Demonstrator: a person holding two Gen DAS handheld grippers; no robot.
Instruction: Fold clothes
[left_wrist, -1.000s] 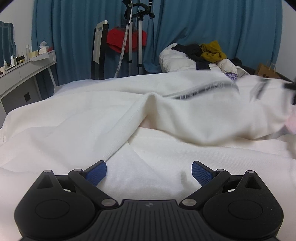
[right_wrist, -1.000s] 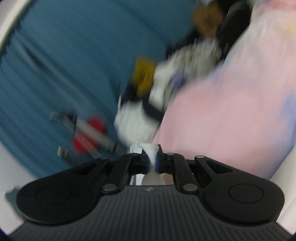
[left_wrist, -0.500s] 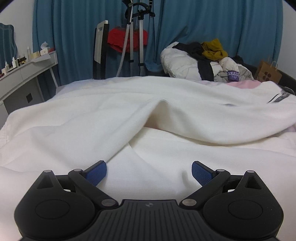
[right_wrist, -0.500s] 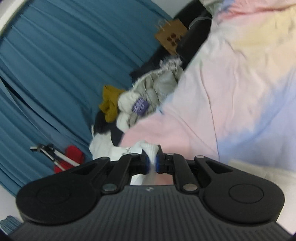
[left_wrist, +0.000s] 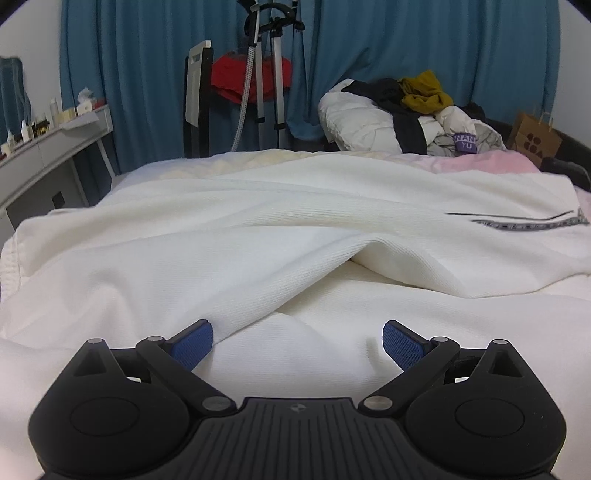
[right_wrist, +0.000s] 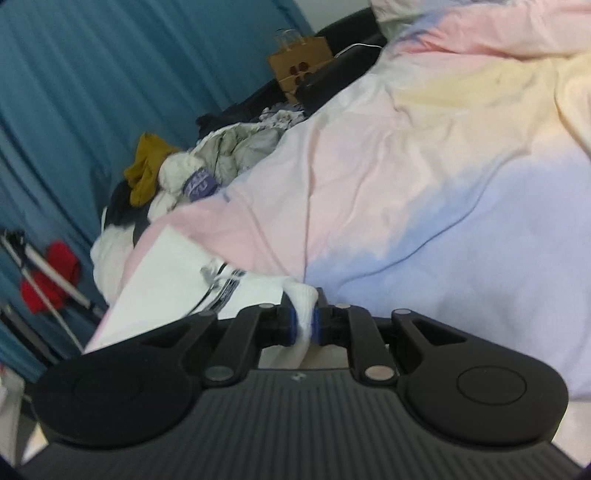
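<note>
While the white garment (left_wrist: 295, 236) lay spread over the bed (right_wrist: 461, 166), the right gripper (right_wrist: 303, 325) pinched its hem, jaws beginning to open; the left gripper (left_wrist: 297, 338) hovered wide and empty. Soft and limp, it probably handles best by corners.

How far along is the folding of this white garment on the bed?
Early stage. Done: one part of the white garment already lies folded over itself. In hand: the right gripper has a bunched edge of it between its pads, jaws opening. The left gripper hangs open above the cloth. Left: further folds, and the clothes pile untouched.
</note>
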